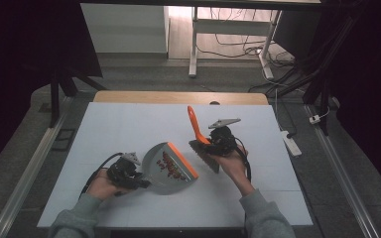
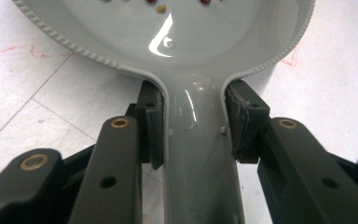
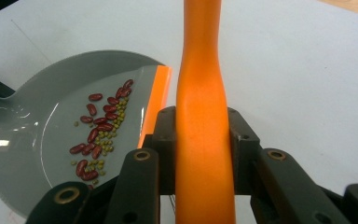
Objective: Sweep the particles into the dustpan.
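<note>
Behind the right hand-held gripper (image 1: pixel 217 144), brush (image 1: pixel 198 135) bristles, seemingly grey, half hidden.

The dustpan (image 2: pixel 186 42) front and the brush (image 3: pixel 203 116) bristles are cut off by frame edges.

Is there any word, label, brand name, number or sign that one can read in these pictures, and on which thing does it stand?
None: no readable text on the grey dustpan, the orange brush handle, the white table or either hand-held gripper.
Red marks on the table surface in the left gripper view: faint scribbles, not letters.
</note>
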Motion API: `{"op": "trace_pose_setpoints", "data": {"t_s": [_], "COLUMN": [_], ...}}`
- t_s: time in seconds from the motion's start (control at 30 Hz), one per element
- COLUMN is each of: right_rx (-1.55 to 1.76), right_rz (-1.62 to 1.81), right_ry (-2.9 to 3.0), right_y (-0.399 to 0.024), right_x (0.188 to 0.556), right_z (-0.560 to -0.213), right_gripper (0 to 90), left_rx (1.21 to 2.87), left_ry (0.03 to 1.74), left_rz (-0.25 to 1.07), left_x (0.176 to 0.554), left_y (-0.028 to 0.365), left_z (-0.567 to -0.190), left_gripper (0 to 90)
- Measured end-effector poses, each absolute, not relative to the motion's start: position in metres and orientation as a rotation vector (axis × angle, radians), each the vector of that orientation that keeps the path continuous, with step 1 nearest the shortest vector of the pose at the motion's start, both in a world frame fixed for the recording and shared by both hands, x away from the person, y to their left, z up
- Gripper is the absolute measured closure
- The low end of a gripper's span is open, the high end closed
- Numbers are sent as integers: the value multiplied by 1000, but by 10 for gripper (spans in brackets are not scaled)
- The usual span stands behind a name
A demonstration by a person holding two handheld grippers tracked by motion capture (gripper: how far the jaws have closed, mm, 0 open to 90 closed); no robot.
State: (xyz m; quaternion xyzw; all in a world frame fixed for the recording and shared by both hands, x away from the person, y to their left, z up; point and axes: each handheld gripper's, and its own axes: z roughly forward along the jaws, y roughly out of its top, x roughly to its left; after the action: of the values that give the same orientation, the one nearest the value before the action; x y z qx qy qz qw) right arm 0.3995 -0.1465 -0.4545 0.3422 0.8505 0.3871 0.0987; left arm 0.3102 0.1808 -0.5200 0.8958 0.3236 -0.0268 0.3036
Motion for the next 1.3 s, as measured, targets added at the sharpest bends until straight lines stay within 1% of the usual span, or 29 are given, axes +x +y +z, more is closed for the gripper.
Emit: {"op": "trace_pose_setpoints", "data": {"t_s": [0.2,0.87,1.3], "right_rx": [983,952,925], "right_rz": [1143,1160,1204], "right_ry": [2527,2507,2497], "right_y": [-154,-182,-190], "right_x": [397,386,377], "right_z": [-454,-446,-440], "right_gripper": [704,704,704], "left_rx": [2352,2235,2134], "left_ry": [866,932,1026], "left_rz": [-32,-3,36], "left_x": [304,293,284], "left_y": [180,187,197], "left_z": [-521,-512,-508], "left_gripper": [618,618,618]}}
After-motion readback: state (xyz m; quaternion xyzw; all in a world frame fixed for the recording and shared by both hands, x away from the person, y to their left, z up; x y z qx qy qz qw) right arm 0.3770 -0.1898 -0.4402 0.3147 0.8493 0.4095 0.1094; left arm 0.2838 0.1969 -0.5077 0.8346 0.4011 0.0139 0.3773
